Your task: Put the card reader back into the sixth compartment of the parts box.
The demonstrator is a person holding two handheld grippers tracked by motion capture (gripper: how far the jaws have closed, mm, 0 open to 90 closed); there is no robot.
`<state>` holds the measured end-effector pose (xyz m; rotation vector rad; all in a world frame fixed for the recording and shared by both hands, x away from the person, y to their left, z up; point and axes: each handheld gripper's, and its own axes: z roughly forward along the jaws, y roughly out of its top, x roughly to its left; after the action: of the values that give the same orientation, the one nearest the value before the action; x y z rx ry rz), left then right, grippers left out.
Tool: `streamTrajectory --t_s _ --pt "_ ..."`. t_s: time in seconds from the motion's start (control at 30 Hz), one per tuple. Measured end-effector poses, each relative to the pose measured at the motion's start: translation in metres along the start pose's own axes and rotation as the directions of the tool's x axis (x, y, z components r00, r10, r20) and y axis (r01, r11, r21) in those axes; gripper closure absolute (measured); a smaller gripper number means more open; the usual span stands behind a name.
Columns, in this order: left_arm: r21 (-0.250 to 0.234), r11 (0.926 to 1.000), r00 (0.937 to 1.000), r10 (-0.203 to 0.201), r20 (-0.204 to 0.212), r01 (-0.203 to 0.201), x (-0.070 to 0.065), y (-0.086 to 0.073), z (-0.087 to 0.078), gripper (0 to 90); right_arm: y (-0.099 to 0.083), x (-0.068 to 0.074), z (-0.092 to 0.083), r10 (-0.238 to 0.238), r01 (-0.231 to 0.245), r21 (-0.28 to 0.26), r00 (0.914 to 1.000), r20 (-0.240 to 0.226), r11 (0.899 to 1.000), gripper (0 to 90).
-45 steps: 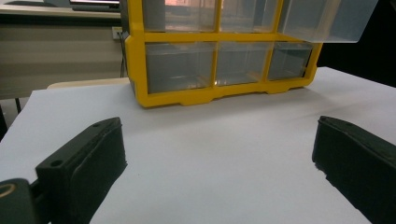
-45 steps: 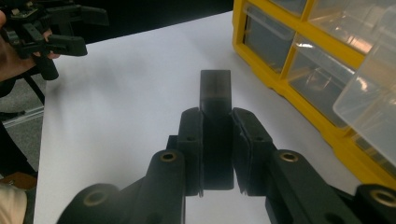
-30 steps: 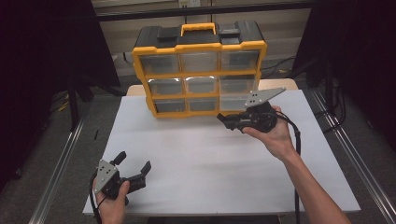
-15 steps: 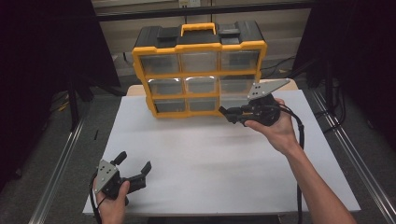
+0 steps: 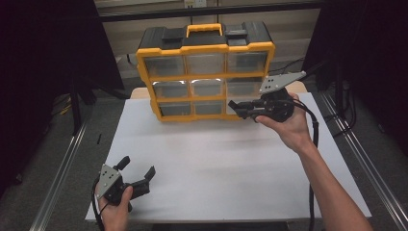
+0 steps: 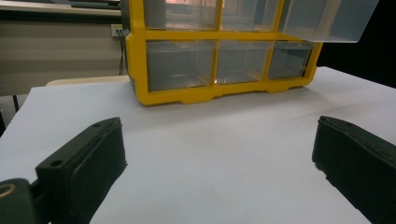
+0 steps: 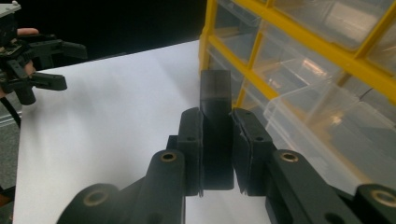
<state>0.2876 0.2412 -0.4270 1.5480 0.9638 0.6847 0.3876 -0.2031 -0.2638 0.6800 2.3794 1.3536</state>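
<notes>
A yellow organiser (image 5: pixel 207 50) with clear drawers and a black top stands at the back of the white table (image 5: pixel 216 163). Its middle right drawer (image 5: pixel 246 87) is pulled out a little; it also shows in the right gripper view (image 7: pixel 322 121). My right gripper (image 5: pixel 236 107) hovers just in front of that drawer, raised off the table. It is shut on a small dark rectangular block (image 7: pixel 215 107), which stands upright between the pads (image 7: pixel 190 140). My left gripper (image 5: pixel 138 167) rests at the front left of the table, open with nothing between its jaws (image 6: pixel 219 158).
The organiser's bottom row of drawers (image 6: pixel 219 63) is closed and looks empty. The table's front edge (image 5: pixel 216 219) lies close by my left hand. A metal rail (image 5: pixel 62 168) runs along the floor at the left, and another rail (image 5: pixel 361 159) at the right.
My right gripper has risen with the dark block, from the bottom row of drawers up to the middle right drawer. The left gripper has stayed where it was.
</notes>
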Motion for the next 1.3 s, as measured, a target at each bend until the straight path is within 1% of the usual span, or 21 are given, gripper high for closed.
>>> streamTrajectory --t_s 0.1,0.2,0.33,0.57,0.6,0.73,0.9,1.03,1.3 --pt "0.002 1.0 1.0 -0.001 0.0 0.001 0.0 0.0 0.0 2.6 0.004 -0.004 -0.006 0.002 -0.002 -0.013 0.9999 0.01 1.0 73.8" --pt "-0.002 1.0 1.0 -0.005 -0.001 0.005 0.0 0.0 0.0 2.6 0.007 -0.007 -0.01 0.002 -0.002 -0.009 0.9998 0.019 1.0 73.8" --pt "0.001 1.0 1.0 0.001 0.002 -0.001 0.0 0.0 0.001 2.6 0.01 -0.011 -0.014 0.003 -0.003 -0.008 0.9996 0.028 1.0 73.8" --pt "0.002 1.0 1.0 0.001 0.003 -0.001 0.0 0.0 0.0 2.6 0.018 -0.016 -0.017 -0.004 0.004 0.001 0.9991 0.043 1.0 73.8" --pt "0.001 1.0 1.0 0.001 0.002 -0.001 0.0 0.0 0.0 2.6 0.021 -0.018 -0.018 -0.007 0.007 0.009 0.9986 0.053 1.0 73.8" --pt "0.002 1.0 1.0 0.001 0.004 -0.001 0.0 0.0 0.001 2.6 0.025 -0.022 -0.019 -0.012 0.01 0.022 0.998 0.062 1.0 73.8" --pt "0.005 1.0 1.0 0.0 0.007 0.0 0.0 0.0 0.001 2.7 0.029 -0.027 -0.02 -0.006 0.004 0.031 0.9974 0.072 1.0 73.8" --pt "0.001 1.0 1.0 -0.003 0.0 0.003 0.0 0.0 0.0 2.7 0.036 -0.031 -0.021 -0.017 0.013 0.048 0.9962 0.086 0.999 73.8" --pt "0.003 1.0 1.0 0.0 0.007 0.0 0.0 0.0 0.001 2.7 0.042 -0.042 -0.019 -0.008 0.0 0.081 0.9941 0.108 0.997 73.8"
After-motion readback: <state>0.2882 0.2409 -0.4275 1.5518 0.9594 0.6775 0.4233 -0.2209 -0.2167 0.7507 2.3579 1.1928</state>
